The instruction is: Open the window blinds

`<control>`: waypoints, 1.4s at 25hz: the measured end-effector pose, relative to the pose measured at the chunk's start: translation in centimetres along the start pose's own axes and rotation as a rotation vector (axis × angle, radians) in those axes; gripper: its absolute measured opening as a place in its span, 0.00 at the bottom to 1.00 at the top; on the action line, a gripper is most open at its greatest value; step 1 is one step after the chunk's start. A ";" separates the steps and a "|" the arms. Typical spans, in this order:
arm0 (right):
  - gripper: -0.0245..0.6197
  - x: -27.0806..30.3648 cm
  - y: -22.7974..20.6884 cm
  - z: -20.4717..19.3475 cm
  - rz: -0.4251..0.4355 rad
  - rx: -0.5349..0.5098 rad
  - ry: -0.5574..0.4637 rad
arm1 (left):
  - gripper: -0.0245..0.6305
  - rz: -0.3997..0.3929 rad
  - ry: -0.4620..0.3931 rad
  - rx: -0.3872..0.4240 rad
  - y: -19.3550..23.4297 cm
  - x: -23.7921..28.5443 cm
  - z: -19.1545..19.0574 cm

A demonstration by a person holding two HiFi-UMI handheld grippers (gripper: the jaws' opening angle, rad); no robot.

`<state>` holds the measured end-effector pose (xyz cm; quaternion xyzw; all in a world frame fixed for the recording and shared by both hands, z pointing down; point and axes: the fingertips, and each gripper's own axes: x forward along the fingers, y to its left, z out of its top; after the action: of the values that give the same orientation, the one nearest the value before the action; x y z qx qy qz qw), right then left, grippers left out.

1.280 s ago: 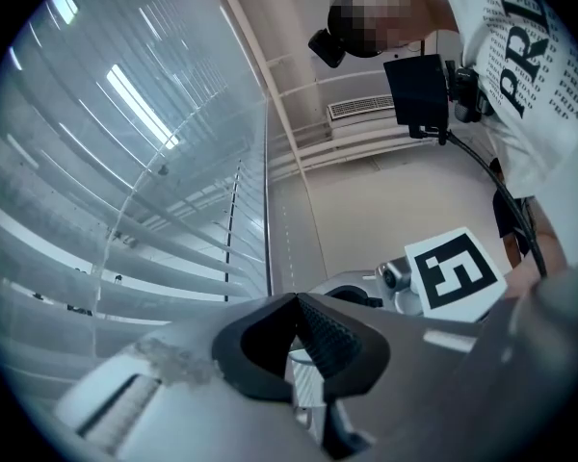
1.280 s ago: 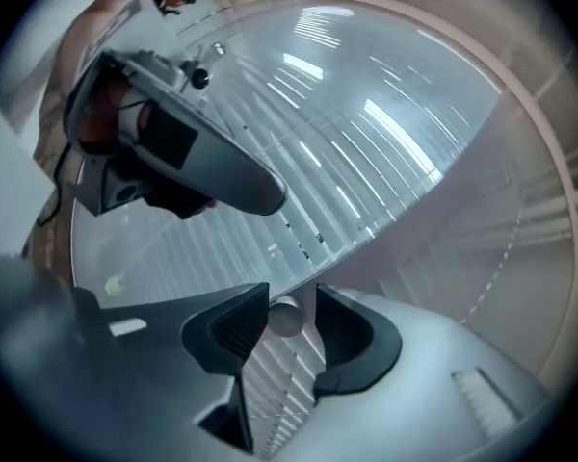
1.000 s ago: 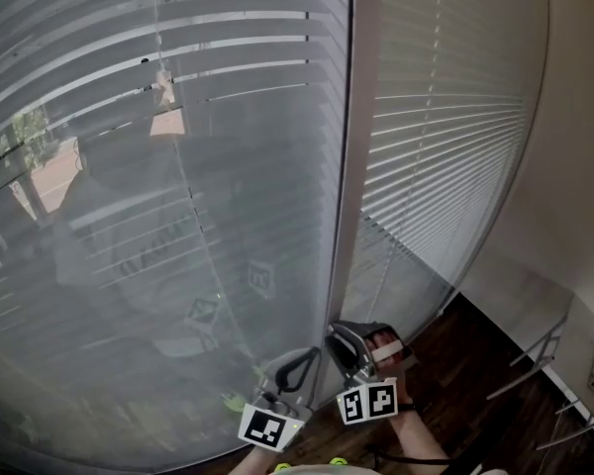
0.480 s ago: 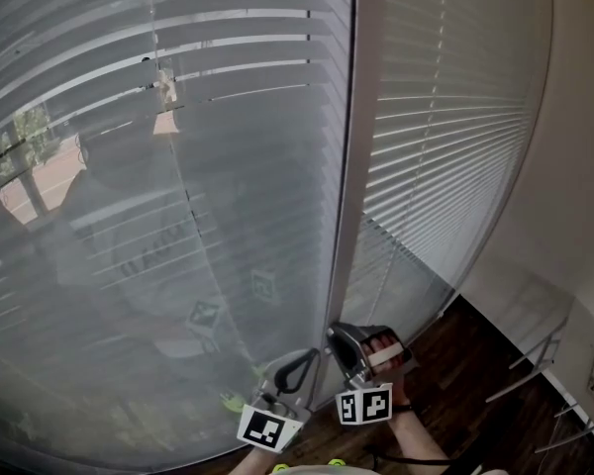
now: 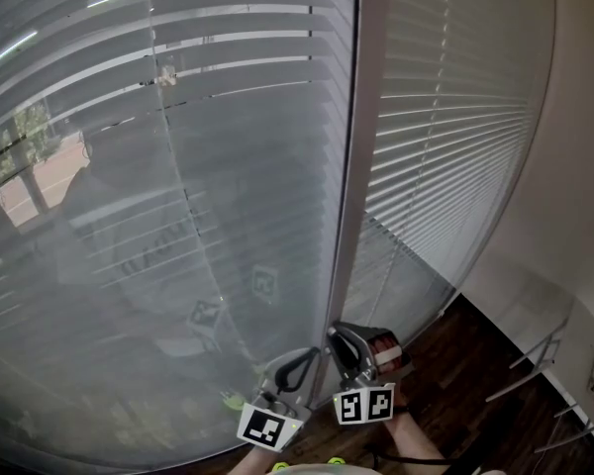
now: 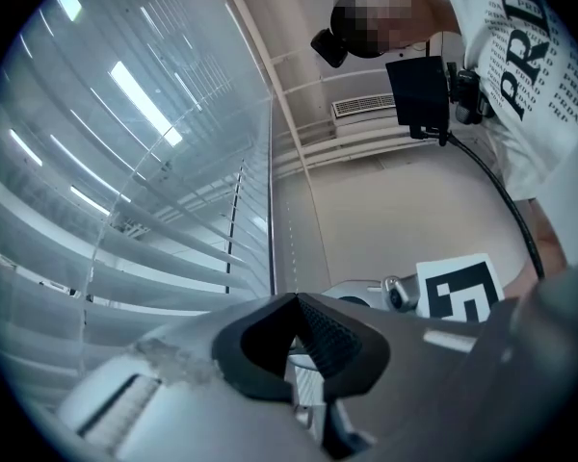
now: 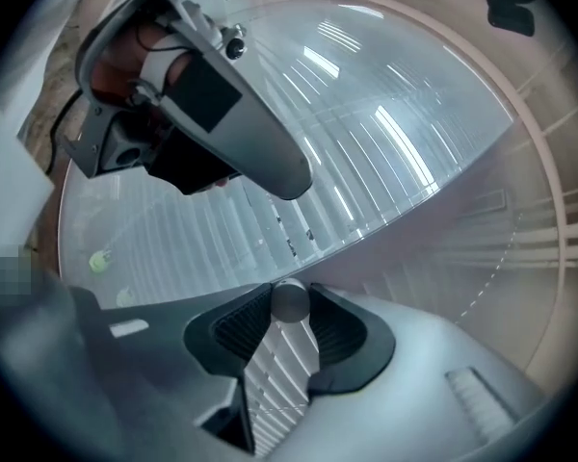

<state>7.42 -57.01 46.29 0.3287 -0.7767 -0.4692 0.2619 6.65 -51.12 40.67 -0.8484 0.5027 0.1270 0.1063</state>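
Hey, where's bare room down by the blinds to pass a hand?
Free: the dark floor between the right tool and the wall. Crowded: at the window post, where left tool and right tool sit side by side. The right tool's jaws have just been closing, a grey rod between them.

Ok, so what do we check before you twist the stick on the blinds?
1. Rod between right gripper pads: ok, the jaws just closed on its end.
2. Left gripper out of the way: ok, shut, nothing seen in it, beside the right one.
3. Blinds open: not ok, slats tilted nearly shut.
4. Rod free along its length: cannot tell, only its end shows.
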 end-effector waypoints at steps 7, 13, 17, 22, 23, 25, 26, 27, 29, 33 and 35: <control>0.24 0.0 -0.3 -0.1 0.015 0.206 -0.004 | 0.03 -0.004 0.002 0.004 -0.1 -0.2 0.2; 0.24 0.1 -0.6 -0.3 0.029 0.416 -0.022 | 0.03 -0.009 0.009 0.000 -0.3 -0.5 0.1; 0.24 0.1 -0.8 -0.5 0.044 0.587 -0.045 | 0.03 -0.014 0.013 -0.005 -0.4 -0.6 0.1; 0.24 0.0 -1.2 -0.7 0.057 0.792 -0.084 | 0.03 -0.020 0.014 -0.008 -0.6 -0.8 0.1; 0.24 0.0 -1.2 -0.8 0.063 0.838 -0.091 | 0.03 -0.021 0.014 -0.007 -0.6 -0.8 0.1; 0.24 0.0 -1.2 -1.0 0.070 0.917 -0.101 | 0.03 -0.023 0.016 -0.007 -0.6 -0.9 0.1; 0.24 0.0 -1.2 -1.1 0.074 0.956 -0.107 | 0.03 -0.023 0.018 -0.008 -0.6 -0.9 0.2; 0.24 0.0 -1.3 -1.2 0.078 0.999 -0.115 | 0.03 -0.023 0.019 -0.010 -0.6 -0.9 0.2; 0.24 0.0 -1.5 -1.2 0.088 1.090 -0.135 | 0.03 -0.023 0.019 -0.015 -0.6 -0.8 0.4; 0.24 0.0 -1.6 -1.3 0.090 1.145 -0.139 | 0.03 -0.028 0.018 -0.019 -0.8 -0.8 0.4; 0.24 0.0 -1.5 -1.4 0.095 1.170 -0.141 | 0.03 -0.029 0.011 -0.018 -0.8 -0.8 0.4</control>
<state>8.80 -58.32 45.51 0.3513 -0.9358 0.0285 0.0055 6.93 -50.03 40.62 -0.8573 0.4897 0.1253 0.0979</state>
